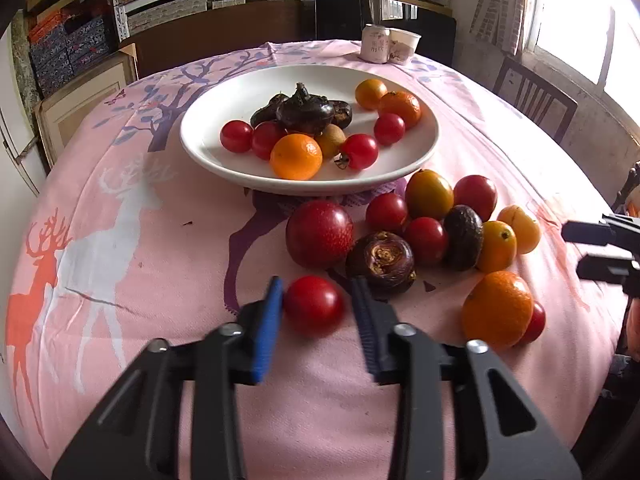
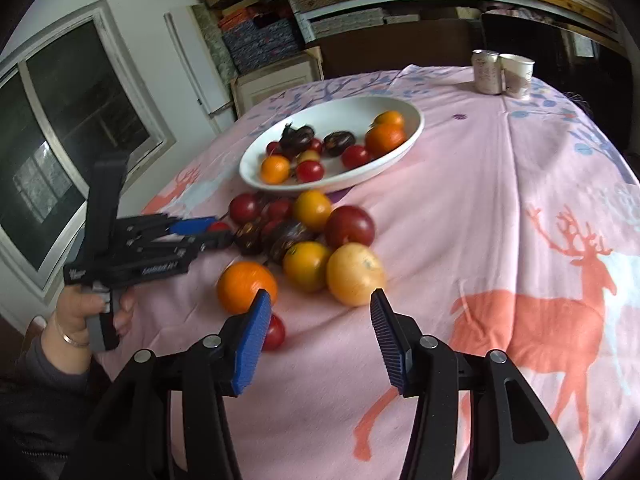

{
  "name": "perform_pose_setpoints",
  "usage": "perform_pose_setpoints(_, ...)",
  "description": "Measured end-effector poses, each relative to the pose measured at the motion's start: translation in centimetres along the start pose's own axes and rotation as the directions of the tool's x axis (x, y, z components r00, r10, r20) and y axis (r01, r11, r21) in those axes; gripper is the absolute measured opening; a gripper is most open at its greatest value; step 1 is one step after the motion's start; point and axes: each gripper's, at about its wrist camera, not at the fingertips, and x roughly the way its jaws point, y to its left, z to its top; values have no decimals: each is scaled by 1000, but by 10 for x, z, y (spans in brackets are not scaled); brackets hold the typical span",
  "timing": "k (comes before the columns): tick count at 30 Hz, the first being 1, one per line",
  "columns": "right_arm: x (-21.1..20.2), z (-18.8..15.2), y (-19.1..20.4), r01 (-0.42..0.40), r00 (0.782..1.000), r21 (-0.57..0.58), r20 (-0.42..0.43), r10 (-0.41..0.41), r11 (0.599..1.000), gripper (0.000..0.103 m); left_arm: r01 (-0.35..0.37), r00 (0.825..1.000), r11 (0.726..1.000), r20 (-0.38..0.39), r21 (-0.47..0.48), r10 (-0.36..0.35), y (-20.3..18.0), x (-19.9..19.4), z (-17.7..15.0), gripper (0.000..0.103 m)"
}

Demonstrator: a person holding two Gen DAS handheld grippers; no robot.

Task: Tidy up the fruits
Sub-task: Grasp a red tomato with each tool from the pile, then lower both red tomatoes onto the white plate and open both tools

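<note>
Fruits, mostly loose beside the plate (image 1: 192, 148), await sorting: left gripper (image 1: 316, 300) jaws bracket a red tomato (image 1: 313, 305) without clamping it, right gripper (image 2: 320, 308) jaws part-open, empty.

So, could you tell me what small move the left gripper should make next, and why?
Probably close the left gripper on the small round red tomato. The tomato lies on the pink deer-print tablecloth between the blue pads, touching one while a gap shows at the other. Once gripped, it could go to the white oval plate, where similar fruit already lies.
</note>
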Motion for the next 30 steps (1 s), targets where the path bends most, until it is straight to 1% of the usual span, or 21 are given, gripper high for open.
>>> perform_pose_setpoints(1, 1, -4, 6, -22, 1000, -24, -12, 22, 999, 52, -1, 1000, 1000, 7, 8, 1, -2, 0, -1, 29)
perform_pose_setpoints(3, 4, -13, 20, -45, 999, -87, -28, 42, 995, 52, 30, 1000, 1000, 9, 4, -30, -2, -2, -2, 29)
perform_pose_setpoints(4, 6, -16, 27, -45, 999, -115, -34, 41, 992, 51, 37, 999, 999, 10, 2, -37, -3, -4, -4, 29)
perform_pose_setpoints(6, 12, -21, 37, -38, 999, -148, -44, 32, 988, 51, 29, 999, 1000, 18, 10, -29, -6, -8, -6, 29)
perform_pose_setpoints(10, 26, -19, 46, -20, 997, -157, -73, 9, 987, 49, 31, 999, 1000, 39, 5, -31, -11, -20, -10, 29)
perform_pose_setpoints(12, 36, -18, 49, -11, 995, -167, -97, -6, 986, 43, 31, 998, 1000, 48, 5, -31, -12, -27, -12, 29)
perform_pose_setpoints(14, 42, -17, 50, 5, 994, -172, -108, -24, 985, 34, 23, 998, 1000, 60, 13, -24, -14, -35, -14, 29)
perform_pose_setpoints(15, 43, -16, 50, 14, 994, -166, -105, -31, 986, 31, 20, 998, 1000, 66, 16, -21, -15, -38, -14, 29)
perform_pose_setpoints(18, 39, -14, 47, -7, 995, -134, -101, -7, 991, 30, 25, 996, 1000, 80, 13, -26, -16, -46, -14, 29)
perform_pose_setpoints(20, 32, -14, 45, -8, 996, -133, -93, -5, 991, 30, 29, 996, 1000, 90, 11, -30, -16, -50, -13, 29)
perform_pose_setpoints(24, 11, 2, 36, -10, 1000, -111, -28, 7, 994, 30, 35, 993, 999, 114, 9, -36, -18, -56, -4, 29)
perform_pose_setpoints(27, 2, 30, 23, 1, 1000, -78, 19, 0, 997, 30, 33, 991, 999, 131, -6, -32, -13, -53, 15, 29)
perform_pose_setpoints(30, 5, 64, 13, -4, 999, -49, 52, 6, 999, 30, 26, 989, 999, 149, -28, -21, -5, -44, 41, 29)
